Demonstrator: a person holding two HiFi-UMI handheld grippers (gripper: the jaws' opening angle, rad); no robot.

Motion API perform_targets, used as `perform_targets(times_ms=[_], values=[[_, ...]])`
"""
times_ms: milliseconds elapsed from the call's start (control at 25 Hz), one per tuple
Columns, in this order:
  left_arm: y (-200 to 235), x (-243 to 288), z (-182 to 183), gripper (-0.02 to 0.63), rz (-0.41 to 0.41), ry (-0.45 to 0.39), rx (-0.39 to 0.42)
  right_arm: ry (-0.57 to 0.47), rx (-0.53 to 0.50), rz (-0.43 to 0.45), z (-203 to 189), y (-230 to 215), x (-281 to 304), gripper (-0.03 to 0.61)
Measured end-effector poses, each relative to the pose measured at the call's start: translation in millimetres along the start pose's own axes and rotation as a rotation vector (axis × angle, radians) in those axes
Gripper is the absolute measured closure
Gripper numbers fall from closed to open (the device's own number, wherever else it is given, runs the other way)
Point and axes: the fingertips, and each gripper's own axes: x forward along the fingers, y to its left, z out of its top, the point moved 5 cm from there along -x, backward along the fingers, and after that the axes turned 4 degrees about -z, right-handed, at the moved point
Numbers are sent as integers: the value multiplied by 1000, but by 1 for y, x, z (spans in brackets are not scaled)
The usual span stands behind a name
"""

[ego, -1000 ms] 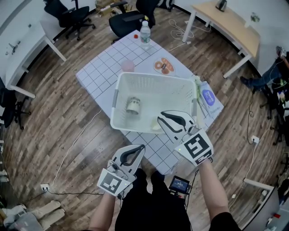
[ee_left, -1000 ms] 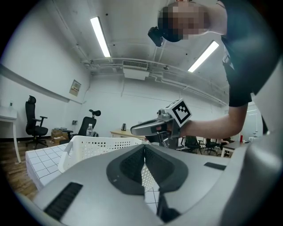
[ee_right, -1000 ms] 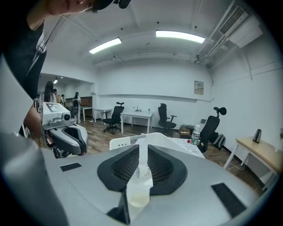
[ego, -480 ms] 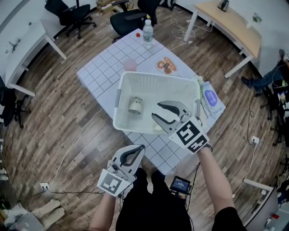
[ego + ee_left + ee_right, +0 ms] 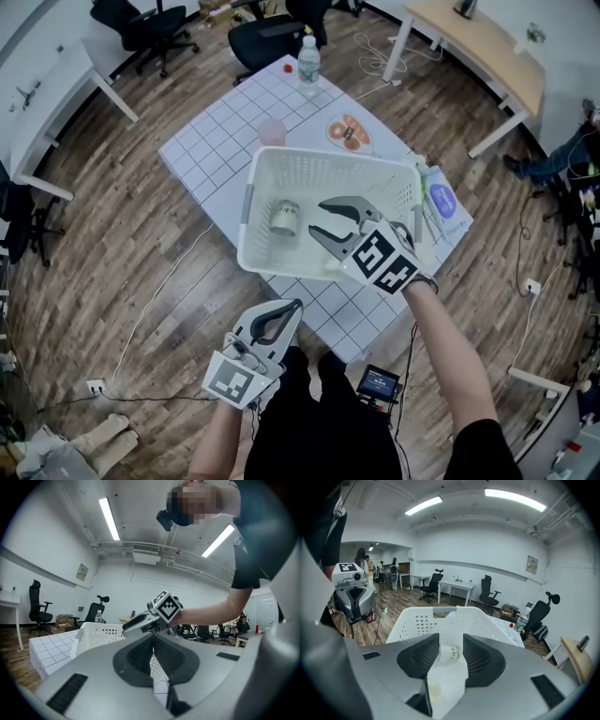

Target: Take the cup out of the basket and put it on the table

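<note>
A small pale cup (image 5: 283, 217) lies on its side on the floor of the white basket (image 5: 394, 178), towards its left wall. My right gripper (image 5: 319, 217) hangs over the basket's middle, tips pointing left at the cup and a little short of it. Its jaws have just been opening and stand open with nothing between them. In the right gripper view the cup (image 5: 451, 652) shows through the gap, beyond the right gripper (image 5: 451, 639). My left gripper (image 5: 292, 307) is shut and empty, held low, off the table's near corner; the left gripper (image 5: 153, 638) shows its pads together.
The basket stands on a white gridded table (image 5: 211, 141). Behind it are a pink cup (image 5: 272, 131), a water bottle (image 5: 307, 66) and a plate of doughnuts (image 5: 349, 133). A blue packet (image 5: 441, 202) lies right of the basket. A pale yellow round thing (image 5: 328, 265) lies at the basket's near wall.
My right gripper has moved left and forward over the basket towards the cup, dipping down, and its jaws have gone from shut to open. The left gripper has stayed put.
</note>
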Motion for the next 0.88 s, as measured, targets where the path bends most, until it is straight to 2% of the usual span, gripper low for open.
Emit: perform_targets(times_ms=[240, 880], values=[[4, -1, 0, 606, 1, 0, 3, 10, -12, 32, -7, -5, 26, 413], [5, -8, -8, 606, -7, 29, -9, 130, -106, 120, -40, 16, 90, 403]])
